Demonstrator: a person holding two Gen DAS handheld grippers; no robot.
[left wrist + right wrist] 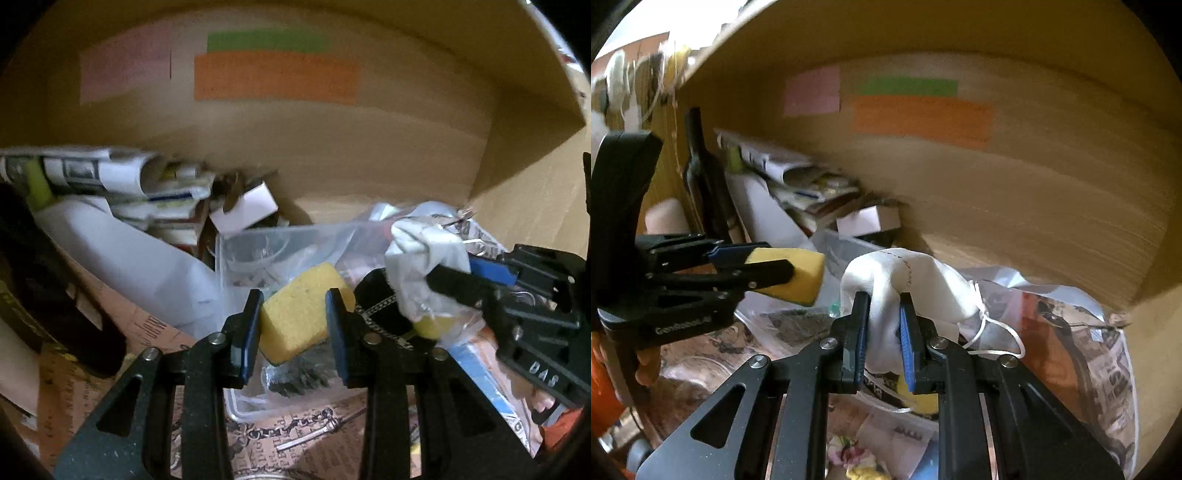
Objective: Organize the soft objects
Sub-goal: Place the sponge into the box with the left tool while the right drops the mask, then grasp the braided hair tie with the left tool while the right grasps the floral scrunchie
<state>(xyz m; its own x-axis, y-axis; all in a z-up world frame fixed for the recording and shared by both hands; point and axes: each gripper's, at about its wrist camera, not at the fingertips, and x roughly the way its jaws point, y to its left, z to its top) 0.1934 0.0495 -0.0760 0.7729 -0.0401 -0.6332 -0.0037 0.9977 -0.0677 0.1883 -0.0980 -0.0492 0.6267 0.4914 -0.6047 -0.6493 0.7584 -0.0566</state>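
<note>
Currently, left gripper pinches one yellow sponge; right gripper pinches one white cloth, inside a cluttered cardboard box.

Hidden: sponge sides behind left claw pads; cloth lower fold between right claw pads | Blurred: papers far left of claw, print unreadable | Cut off: black bottle at left edge

I see a porous matt yellow sponge, a soft white cloth mask (slightly sheeny), and a clear glossy plastic tub.
</note>
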